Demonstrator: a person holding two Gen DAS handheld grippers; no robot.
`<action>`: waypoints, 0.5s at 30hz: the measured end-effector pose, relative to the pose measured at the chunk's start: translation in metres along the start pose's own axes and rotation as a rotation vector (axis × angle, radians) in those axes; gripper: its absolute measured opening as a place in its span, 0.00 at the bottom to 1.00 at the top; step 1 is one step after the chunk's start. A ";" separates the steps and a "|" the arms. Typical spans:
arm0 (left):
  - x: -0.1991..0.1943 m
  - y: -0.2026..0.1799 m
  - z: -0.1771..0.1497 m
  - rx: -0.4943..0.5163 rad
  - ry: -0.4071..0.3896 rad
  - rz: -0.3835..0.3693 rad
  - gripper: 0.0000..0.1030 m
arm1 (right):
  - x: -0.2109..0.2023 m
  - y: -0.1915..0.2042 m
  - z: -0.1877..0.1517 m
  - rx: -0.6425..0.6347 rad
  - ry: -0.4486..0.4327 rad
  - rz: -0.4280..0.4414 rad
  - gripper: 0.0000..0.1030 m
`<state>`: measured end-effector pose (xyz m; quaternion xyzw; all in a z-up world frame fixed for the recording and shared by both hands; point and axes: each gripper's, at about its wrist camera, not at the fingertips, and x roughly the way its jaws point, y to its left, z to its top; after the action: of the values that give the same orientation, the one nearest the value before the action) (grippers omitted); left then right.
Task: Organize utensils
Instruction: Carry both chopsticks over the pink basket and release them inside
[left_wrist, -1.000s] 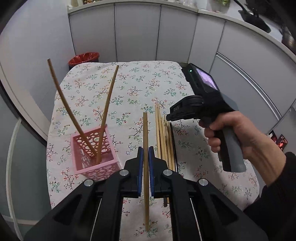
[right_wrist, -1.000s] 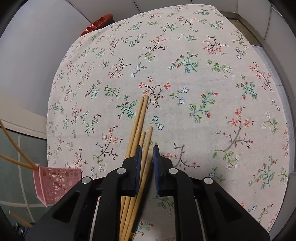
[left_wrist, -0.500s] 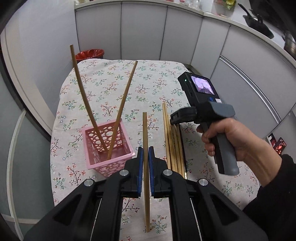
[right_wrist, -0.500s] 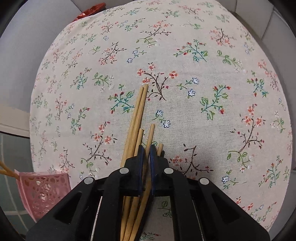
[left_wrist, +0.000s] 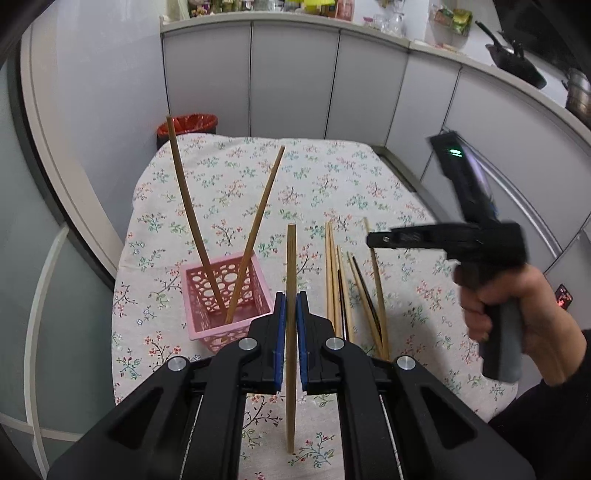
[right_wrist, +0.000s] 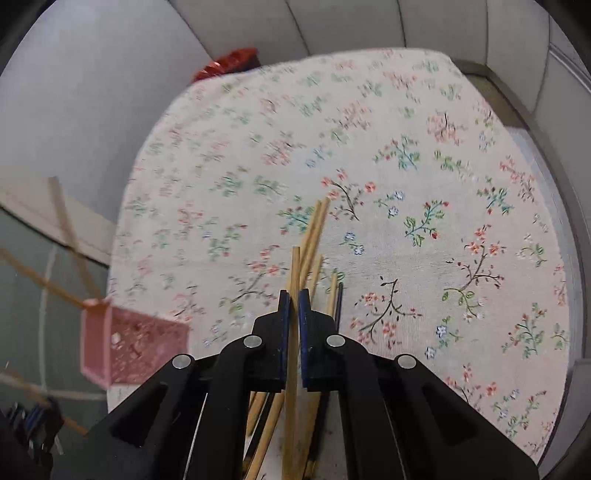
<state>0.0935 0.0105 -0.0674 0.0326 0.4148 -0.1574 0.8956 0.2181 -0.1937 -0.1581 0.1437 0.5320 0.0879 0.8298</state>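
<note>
While each gripper is clamping one chopstick, left gripper (left_wrist: 291, 325) beside the pink basket (left_wrist: 225, 295) and right gripper (right_wrist: 294, 325) above the loose pile (right_wrist: 314, 236), thin sticks are risking pivoting and missing the basket.

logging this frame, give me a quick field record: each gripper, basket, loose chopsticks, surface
left gripper: shut on one chopstick
right gripper: shut on one chopstick, above the pile
pink basket: holds two chopsticks leaning apart
loose chopsticks: several lying right of the basket
surface: floral tablecloth
</note>
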 end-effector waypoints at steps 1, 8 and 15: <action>-0.004 -0.001 0.001 -0.003 -0.014 0.000 0.06 | -0.008 0.004 -0.002 -0.012 -0.015 0.006 0.04; -0.035 -0.008 0.005 -0.001 -0.119 -0.001 0.06 | -0.078 0.019 -0.027 -0.114 -0.159 0.043 0.04; -0.072 -0.005 0.011 -0.033 -0.236 -0.006 0.06 | -0.143 0.033 -0.054 -0.229 -0.324 0.056 0.03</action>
<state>0.0565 0.0219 -0.0055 -0.0021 0.3094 -0.1557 0.9381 0.1093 -0.1975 -0.0463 0.0754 0.3738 0.1464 0.9128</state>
